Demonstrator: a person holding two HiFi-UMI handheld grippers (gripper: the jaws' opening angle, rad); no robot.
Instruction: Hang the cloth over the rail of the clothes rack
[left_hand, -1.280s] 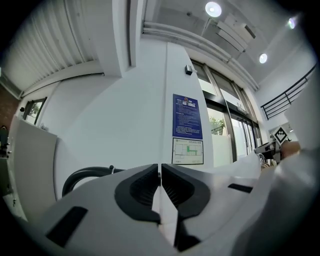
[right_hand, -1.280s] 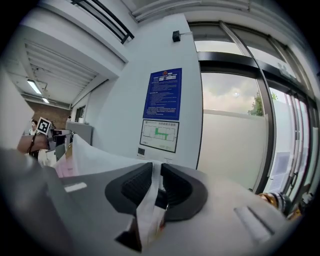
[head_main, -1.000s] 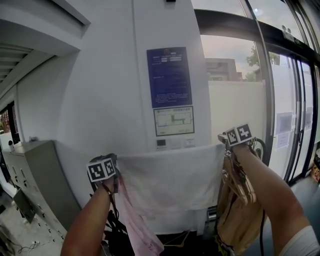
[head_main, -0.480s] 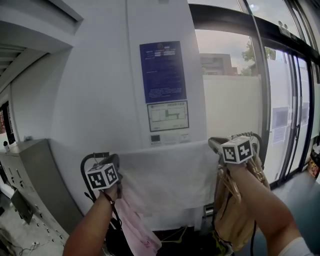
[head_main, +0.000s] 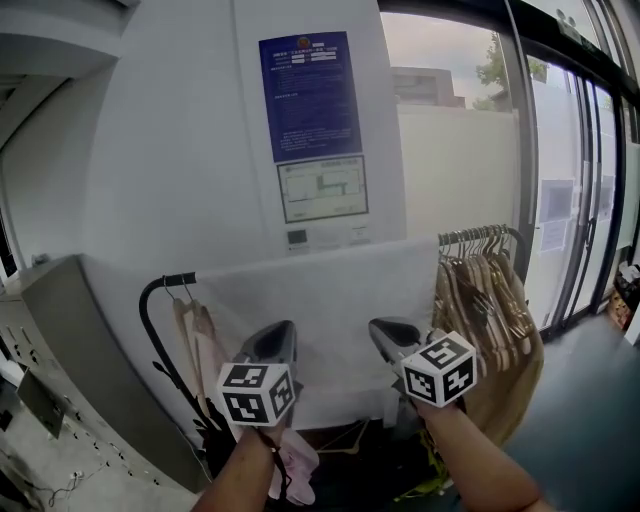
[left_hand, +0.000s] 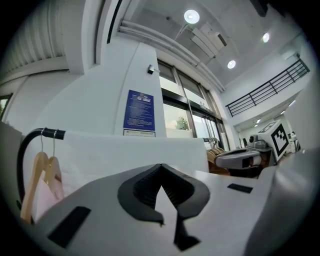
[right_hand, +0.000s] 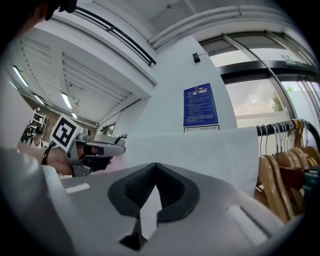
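The white cloth (head_main: 320, 300) hangs over the rail of the clothes rack (head_main: 165, 283). It is spread wide along the rail, between the rack's black bent end on the left and a row of wooden hangers (head_main: 490, 275) on the right. Its top edge runs along the rail and its front side falls flat and smooth. Neither hand-held gripper touches it.

The left hand-held gripper (head_main: 280, 335) is held below and in front of the cloth's lower left part. Its own view shows its jaws pressed together with nothing between them (left_hand: 161, 172), and the cloth (left_hand: 130, 155) beyond.

The right hand-held gripper (head_main: 385, 332) is beside it, under the cloth's lower right part. Its jaws are closing up tight and are empty (right_hand: 155, 172), with the cloth (right_hand: 200, 150) ahead of them.

A pale pink garment (head_main: 200, 345) hangs on hangers at the rack's left end. A tan garment (head_main: 515, 370) hangs under the wooden hangers. Behind the rack is a white wall with a blue notice (head_main: 310, 95), and glass doors (head_main: 585, 180) stand to the right.
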